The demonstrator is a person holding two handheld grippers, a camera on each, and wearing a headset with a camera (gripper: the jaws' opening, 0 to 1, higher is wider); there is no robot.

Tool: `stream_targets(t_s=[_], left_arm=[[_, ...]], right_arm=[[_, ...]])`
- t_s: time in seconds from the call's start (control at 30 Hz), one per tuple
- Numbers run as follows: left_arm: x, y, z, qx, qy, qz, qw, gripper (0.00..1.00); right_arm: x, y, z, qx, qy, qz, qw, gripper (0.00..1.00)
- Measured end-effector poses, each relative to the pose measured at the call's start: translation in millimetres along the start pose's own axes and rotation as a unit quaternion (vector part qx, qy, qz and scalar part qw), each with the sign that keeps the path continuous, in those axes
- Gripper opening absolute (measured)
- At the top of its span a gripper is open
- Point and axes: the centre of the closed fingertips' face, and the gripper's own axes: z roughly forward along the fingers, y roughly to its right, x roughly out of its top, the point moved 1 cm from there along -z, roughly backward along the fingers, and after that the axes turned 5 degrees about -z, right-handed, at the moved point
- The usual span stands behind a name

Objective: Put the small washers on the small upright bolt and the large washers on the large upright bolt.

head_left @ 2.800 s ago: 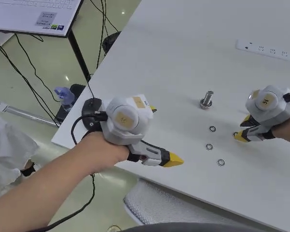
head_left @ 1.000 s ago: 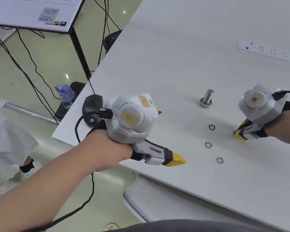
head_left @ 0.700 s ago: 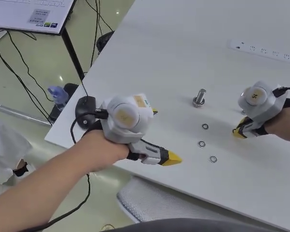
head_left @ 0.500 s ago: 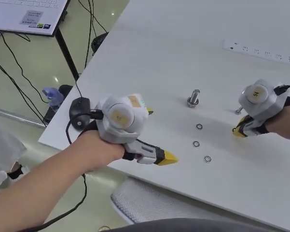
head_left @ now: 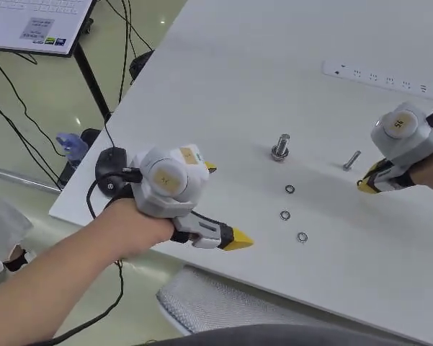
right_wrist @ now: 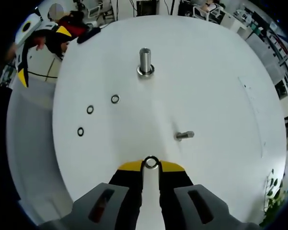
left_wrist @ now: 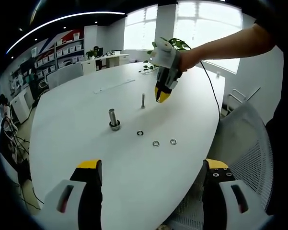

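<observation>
The large bolt [head_left: 279, 146] [left_wrist: 114, 119] [right_wrist: 144, 61] stands upright mid-table with a ring at its base. To its right is the thin small bolt [head_left: 351, 160] [left_wrist: 143, 99] [right_wrist: 184, 135], which looks upright in the left gripper view. Three loose washers [head_left: 289, 189] [head_left: 284, 215] [head_left: 301, 237] lie in a row in front of the large bolt. My right gripper [head_left: 366, 187] [right_wrist: 151, 165] is beside the small bolt, shut on a small washer [right_wrist: 151, 163] pinched at its yellow tips. My left gripper [head_left: 223, 204] [left_wrist: 152, 165] is open near the table's front edge, nothing between its jaws.
A white power strip [head_left: 378, 78] lies at the far right of the table. A black mouse [head_left: 109, 173] sits at the left corner behind my left hand. Past the left edge are a laptop [head_left: 29, 25], cables and a spray bottle [head_left: 70, 143]. A chair [head_left: 223, 303] is in front.
My right gripper has drawn away to the right from the loose washers, uncovering the small bolt. The left gripper has kept its place; the head camera has shifted.
</observation>
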Motion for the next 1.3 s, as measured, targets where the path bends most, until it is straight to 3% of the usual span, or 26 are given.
stream_targets(t_s=[0.33, 0.63, 1.3], left_arm=[[-0.4, 2.4, 1.3, -0.007, 0.001, -0.001, 1.0000, 0.90], [-3.0, 1.5, 3.2, -0.008, -0.005, -0.002, 1.0000, 0.91], [-10.1, -0.7, -0.3, -0.012, -0.004, -0.016, 0.9998, 0.96]], right_arm=[[10.3, 31.0, -14.9, -0.020, 0.013, 0.011, 0.9997, 0.12], [21.5, 50.4, -16.7, -0.032, 0.017, 0.004, 0.9993, 0.12], [24.9, 58.8, 5.1, -0.027, 0.003, -0.006, 0.9996, 0.12]])
